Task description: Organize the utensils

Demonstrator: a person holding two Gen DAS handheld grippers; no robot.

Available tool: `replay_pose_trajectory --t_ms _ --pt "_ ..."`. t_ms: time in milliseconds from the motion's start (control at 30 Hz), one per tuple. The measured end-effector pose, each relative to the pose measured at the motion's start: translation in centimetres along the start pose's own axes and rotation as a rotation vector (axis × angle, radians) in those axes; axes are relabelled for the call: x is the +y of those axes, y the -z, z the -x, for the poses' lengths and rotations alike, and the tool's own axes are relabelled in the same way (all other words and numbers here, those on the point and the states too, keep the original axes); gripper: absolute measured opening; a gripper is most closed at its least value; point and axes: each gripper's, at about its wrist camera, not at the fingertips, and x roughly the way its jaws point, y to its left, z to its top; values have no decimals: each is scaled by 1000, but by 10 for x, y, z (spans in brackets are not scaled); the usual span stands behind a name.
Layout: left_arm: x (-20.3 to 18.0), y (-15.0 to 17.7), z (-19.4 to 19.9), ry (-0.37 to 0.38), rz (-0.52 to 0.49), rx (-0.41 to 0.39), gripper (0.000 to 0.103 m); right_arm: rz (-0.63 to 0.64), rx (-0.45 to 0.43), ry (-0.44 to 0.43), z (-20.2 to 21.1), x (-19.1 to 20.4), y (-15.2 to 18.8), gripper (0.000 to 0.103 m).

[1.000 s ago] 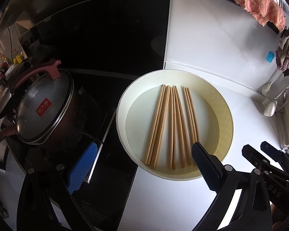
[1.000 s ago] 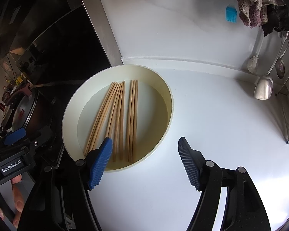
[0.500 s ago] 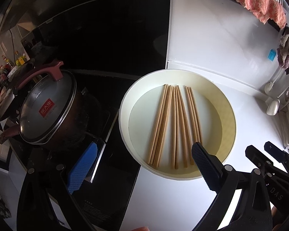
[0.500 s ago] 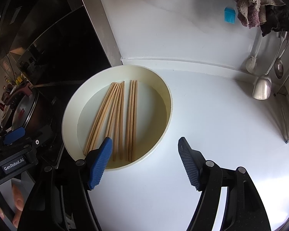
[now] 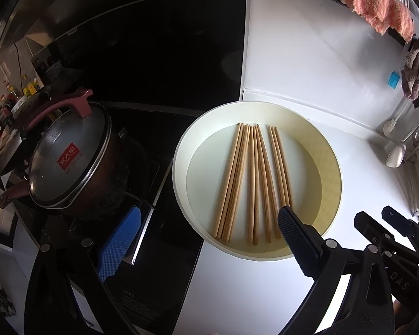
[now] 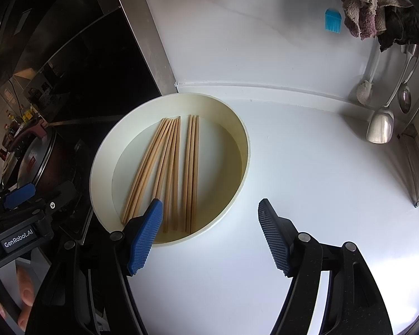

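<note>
Both tools are spread wide with nothing in them: the left tool (image 5: 204,234) hangs over the near rim of the cream basin (image 5: 331,173), and the right tool (image 6: 211,234) sits low at about 6 o'clock of the same basin, its blue pad over the near tips of the sticks. The chopsticks (image 5: 252,184) lie flat on the basin floor, fanned out in roughly three loose bunches, far ends close together toward 12 o'clock, near ends splayed toward 6.

Hard to call the stage, honestly. It fits chopsticks waiting to be picked out and stowed, or ones just laid down in there to be sorted. If a pick is coming, it needs the fingers dropped past the rim and pinched across a bunch near its end, and those thin round sticks would probably roll.

Only the left view shows the lidded pot (image 5: 69,162) on the stove at 9 o'clock and the pink cloth (image 5: 377,8). Only the right view shows bare tabletop (image 6: 307,167) off toward 3 o'clock, the hanging ladles (image 6: 380,125) and the person's fingers (image 6: 25,293) gripping the left handle.
</note>
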Motion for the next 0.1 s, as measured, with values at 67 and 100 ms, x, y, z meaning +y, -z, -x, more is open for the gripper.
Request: replay_pose_trajectory --t_ms 67,100 --pt "1 -1 -1 -1 -1 3 97 1 1 -1 0 0 0 68" --pt "1 -1 -2 -2 -1 5 97 0 1 -1 0 1 0 68"
